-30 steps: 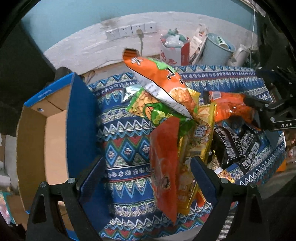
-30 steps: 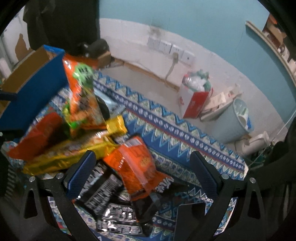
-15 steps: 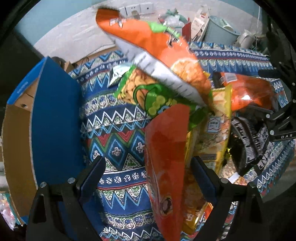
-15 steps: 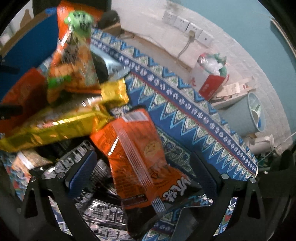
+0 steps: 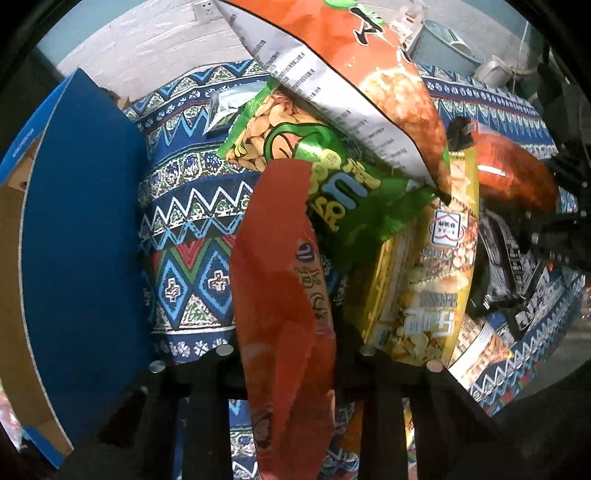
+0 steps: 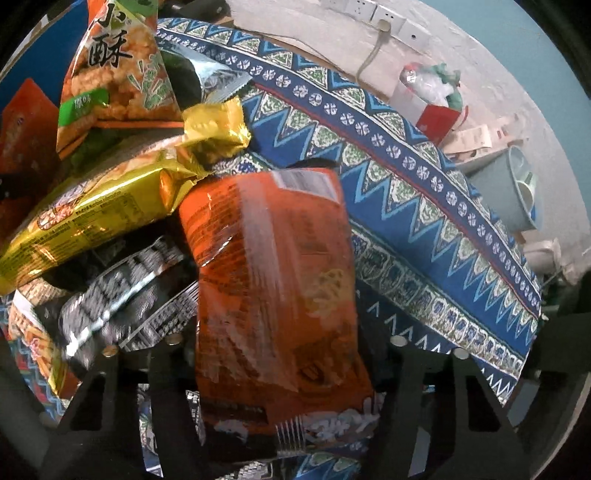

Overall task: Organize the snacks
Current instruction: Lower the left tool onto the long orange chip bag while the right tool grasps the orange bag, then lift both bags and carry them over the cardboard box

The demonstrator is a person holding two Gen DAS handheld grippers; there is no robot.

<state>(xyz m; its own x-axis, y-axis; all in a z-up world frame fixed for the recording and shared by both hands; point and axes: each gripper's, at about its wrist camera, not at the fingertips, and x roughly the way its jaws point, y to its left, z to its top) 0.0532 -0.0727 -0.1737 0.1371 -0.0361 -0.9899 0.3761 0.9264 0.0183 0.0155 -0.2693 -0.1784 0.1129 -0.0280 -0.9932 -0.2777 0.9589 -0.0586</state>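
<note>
A heap of snack packets lies on a patterned blue cloth [image 5: 192, 206]. In the left wrist view a red snack packet [image 5: 280, 280] stands between the fingers of my left gripper [image 5: 291, 350]. Its jaws are closing and both sides press on the packet. A green peanut bag [image 5: 332, 177], a yellow bag [image 5: 432, 280] and a large orange bag [image 5: 369, 74] lean behind it. In the right wrist view my right gripper [image 6: 284, 339] is closing on an orange snack packet [image 6: 269, 266], with the pads against its sides. Black packets [image 6: 122, 295] and a gold bag [image 6: 92, 218] lie to its left.
A blue cardboard box [image 5: 81, 229] with a brown inside stands open at the left of the heap. Beyond the cloth's far edge are a red-and-white bag of rubbish [image 6: 432, 99], a pale blue bin [image 6: 513, 184] and wall sockets [image 6: 384, 18]. Bare cloth [image 6: 406, 206] stretches right of the orange packet.
Both grippers have come down onto the heap and their jaws have gone from wide open to closed, the left on the red packet, the right on the orange packet.
</note>
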